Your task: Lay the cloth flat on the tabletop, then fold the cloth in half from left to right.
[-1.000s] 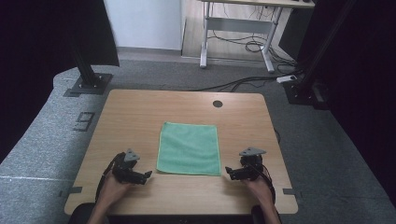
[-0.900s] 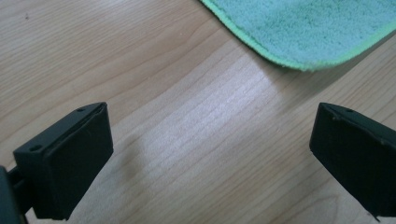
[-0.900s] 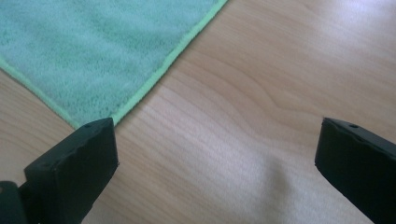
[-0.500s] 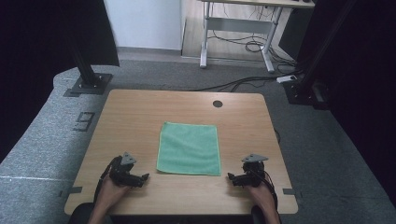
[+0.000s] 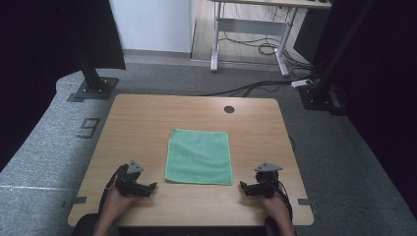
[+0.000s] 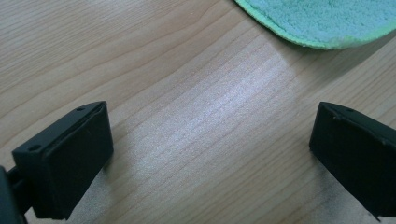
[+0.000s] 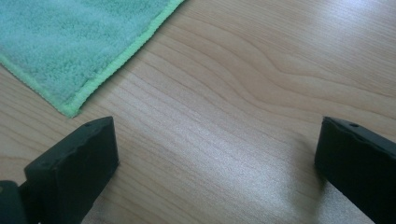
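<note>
1. I am holding the left gripper (image 5: 152,186) low near the surface's (image 5: 147,123) near-left corner, jaws spread wide with bare wood showing between them, gripping nothing.
2. I am holding the right gripper (image 5: 242,186) near the near-right corner, jaws likewise wide apart and empty.
3. The green cloth (image 5: 199,156) is lying flat at the surface's centre, between the two grippers, its near edge running toward the near edge of the surface.
4. Both grippers are sitting just beside the cloth's near corners, touching neither.
</note>
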Demonstrator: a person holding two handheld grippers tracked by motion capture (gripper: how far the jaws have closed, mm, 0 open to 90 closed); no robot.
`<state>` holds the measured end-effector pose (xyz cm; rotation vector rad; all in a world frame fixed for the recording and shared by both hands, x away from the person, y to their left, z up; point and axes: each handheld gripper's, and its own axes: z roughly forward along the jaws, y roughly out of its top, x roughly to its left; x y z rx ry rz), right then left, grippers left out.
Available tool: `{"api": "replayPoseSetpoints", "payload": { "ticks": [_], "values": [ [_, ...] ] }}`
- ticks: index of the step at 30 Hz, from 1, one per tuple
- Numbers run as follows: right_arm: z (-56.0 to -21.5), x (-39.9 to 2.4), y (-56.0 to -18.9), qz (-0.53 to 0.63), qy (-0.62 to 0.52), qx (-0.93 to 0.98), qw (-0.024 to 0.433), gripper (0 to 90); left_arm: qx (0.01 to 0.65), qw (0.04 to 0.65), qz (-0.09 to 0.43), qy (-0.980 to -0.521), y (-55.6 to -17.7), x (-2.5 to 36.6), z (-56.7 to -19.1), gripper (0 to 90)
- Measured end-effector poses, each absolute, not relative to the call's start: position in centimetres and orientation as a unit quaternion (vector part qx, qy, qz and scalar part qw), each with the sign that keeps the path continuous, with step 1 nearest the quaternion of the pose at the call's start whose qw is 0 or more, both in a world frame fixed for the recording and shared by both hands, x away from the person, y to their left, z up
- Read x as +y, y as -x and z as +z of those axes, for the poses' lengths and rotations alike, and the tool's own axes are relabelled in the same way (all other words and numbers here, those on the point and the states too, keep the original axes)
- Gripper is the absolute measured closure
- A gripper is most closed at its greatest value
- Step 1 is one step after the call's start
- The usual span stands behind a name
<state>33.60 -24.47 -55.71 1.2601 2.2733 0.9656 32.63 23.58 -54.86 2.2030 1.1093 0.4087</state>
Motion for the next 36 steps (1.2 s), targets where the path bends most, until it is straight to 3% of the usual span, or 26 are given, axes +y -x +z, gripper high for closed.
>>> {"api": "replayPoseSetpoints", "payload": {
  "ticks": [18, 36],
  "values": [
    [-55.6, -24.4, -33.6, 0.337, -0.45, 0.807, 0.179, 0.0, 0.427, 0.339, 0.151, -0.825, -34.7, 23.5, -53.4, 0.0],
    [-54.7, -22.4, -33.7, 0.351, -0.434, 0.81, 0.179, 0.0, 0.424, 0.341, 0.171, -0.822, -41.1, 19.0, -53.0, 0.0]
  ]
}}
